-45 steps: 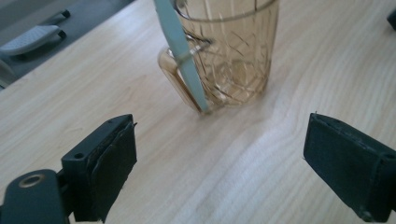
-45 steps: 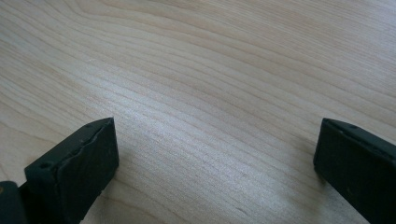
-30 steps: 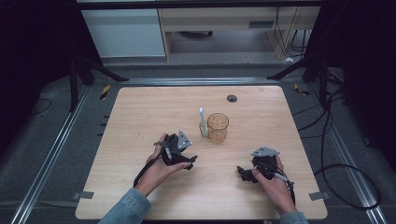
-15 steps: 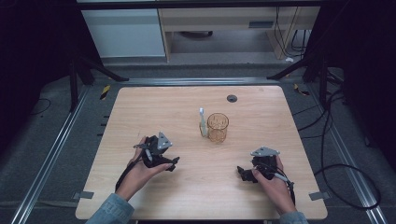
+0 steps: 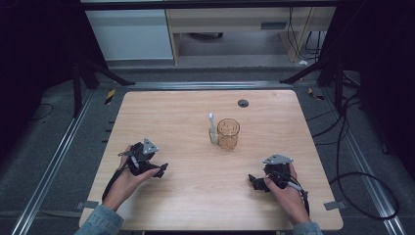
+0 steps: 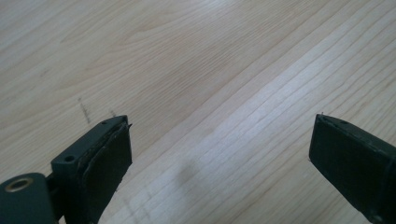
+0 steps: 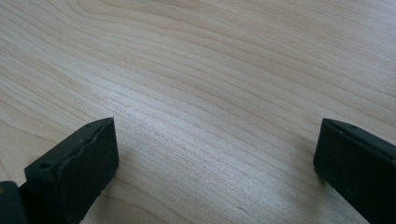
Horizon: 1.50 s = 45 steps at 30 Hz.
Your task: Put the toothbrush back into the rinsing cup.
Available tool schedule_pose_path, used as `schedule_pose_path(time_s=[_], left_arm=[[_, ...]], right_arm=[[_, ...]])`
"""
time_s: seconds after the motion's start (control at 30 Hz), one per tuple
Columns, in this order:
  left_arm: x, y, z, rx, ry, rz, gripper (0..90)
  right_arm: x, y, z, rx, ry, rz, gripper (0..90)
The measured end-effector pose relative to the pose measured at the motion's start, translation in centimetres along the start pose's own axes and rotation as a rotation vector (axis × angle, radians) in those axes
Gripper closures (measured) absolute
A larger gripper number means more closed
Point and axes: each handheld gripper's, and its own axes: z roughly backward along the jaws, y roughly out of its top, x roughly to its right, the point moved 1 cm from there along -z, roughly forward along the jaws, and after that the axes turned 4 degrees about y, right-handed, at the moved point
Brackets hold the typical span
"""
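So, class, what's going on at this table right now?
A person holds a gripper in each hand, low over the wooden table. The left gripper and right gripper are both open and hold nothing. Farther back stands an amber glass cup with a white toothbrush beside it, both untouched.

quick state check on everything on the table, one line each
left tongs: open, empty, low over bare wood
right tongs: open, empty, low over bare wood
amber cup: upright, mid-table, not held
white toothbrush: standing against the cup's left side, head up
table: bare wood, small dark round fitting near far edge
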Motion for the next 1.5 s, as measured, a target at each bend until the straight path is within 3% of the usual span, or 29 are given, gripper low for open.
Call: schedule_pose_path(time_s=[0.23, 0.43, 0.6, 0.83, 1.03, 1.2, 1.5], left_arm=[[-2.1, -1.6, -0.6, -0.050, 0.020, 0.033, 5.0], [-4.7, -2.6, -1.6, -0.085, 0.041, 0.080, 4.7], [-6.1, -3.0, -2.2, -0.080, 0.067, 0.120, 4.8], [-6.9, -3.2, -3.4, -0.071, 0.066, 0.148, 4.6], [-7.4, -3.2, -4.3, -0.029, 0.052, 0.186, 3.1], [-7.9, -4.0, -4.9, 0.030, -0.003, 0.249, 0.8], [-8.0, -4.2, -5.0, 0.049, -0.003, 0.247, 0.0]], right_arm=[[0.0, 0.0, 0.0, 0.000, 0.000, 0.000, 0.4], [0.0, 0.0, 0.0, 0.000, 0.000, 0.000, 0.4], [0.0, 0.0, 0.0, 0.000, 0.000, 0.000, 0.4], [0.0, 0.0, 0.0, 0.000, 0.000, 0.000, 0.4], [0.0, 0.0, 0.0, 0.000, 0.000, 0.000, 0.4], [0.0, 0.0, 0.0, 0.000, 0.000, 0.000, 0.4], [0.0, 0.0, 0.0, 0.000, 0.000, 0.000, 0.4]])
